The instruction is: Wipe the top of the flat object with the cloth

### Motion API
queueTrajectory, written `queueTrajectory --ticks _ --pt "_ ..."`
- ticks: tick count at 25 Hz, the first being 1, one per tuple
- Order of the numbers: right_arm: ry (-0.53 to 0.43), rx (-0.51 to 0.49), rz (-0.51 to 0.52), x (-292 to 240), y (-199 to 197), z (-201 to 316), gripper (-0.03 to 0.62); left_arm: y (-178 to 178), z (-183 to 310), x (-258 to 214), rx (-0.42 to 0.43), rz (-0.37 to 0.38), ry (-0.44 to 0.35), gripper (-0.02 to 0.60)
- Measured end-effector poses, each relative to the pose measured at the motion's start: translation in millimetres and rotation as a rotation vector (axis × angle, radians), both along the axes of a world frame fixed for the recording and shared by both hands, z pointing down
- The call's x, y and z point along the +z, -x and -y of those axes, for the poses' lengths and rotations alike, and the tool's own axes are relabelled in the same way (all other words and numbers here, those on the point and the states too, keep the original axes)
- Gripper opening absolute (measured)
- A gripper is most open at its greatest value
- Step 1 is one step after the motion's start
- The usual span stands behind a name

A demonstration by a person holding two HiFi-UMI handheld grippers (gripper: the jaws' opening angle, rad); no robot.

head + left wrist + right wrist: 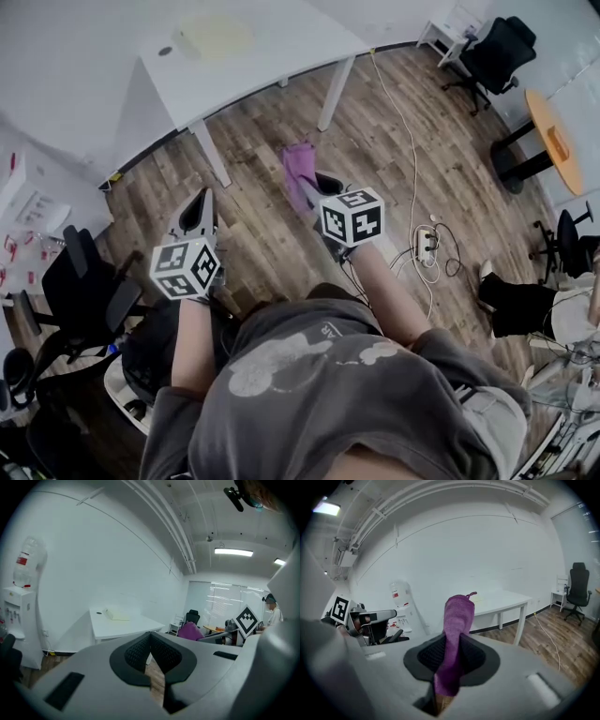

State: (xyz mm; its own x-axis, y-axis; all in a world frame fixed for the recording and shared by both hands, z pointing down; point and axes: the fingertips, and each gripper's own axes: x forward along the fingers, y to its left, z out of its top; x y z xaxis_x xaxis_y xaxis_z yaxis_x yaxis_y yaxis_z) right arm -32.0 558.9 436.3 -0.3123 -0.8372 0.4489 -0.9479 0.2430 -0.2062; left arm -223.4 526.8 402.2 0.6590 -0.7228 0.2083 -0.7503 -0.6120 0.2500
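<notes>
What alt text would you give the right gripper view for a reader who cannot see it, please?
The right gripper is shut on a purple cloth, which sticks up between its jaws. Behind stand a white table against a white wall, a water dispenser at left and a black office chair at far right.

My L gripper (200, 211) points fwd & down in front of me, jaws pressed together tip to tip. My R gripper (317, 187) points fwd beside it, a gap between them, jaws clamped on the purple cloth (300, 161). Both forearms (192, 347) are bare & stretched fwd.
</notes>
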Motion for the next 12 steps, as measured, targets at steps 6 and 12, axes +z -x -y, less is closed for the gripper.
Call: queueTrajectory --ticks 6,12 --pt "0.031 0.013 0.019 9.0 8.3 2.8 0.071 11.8 0.3 8.7 -0.011 -0.002 0.024 -0.002" --pt "0.033 0.025 0.033 13.0 0.2 7.1 0.072 12.3 7.3 16.8 -0.023 -0.010 0.045 -0.002"
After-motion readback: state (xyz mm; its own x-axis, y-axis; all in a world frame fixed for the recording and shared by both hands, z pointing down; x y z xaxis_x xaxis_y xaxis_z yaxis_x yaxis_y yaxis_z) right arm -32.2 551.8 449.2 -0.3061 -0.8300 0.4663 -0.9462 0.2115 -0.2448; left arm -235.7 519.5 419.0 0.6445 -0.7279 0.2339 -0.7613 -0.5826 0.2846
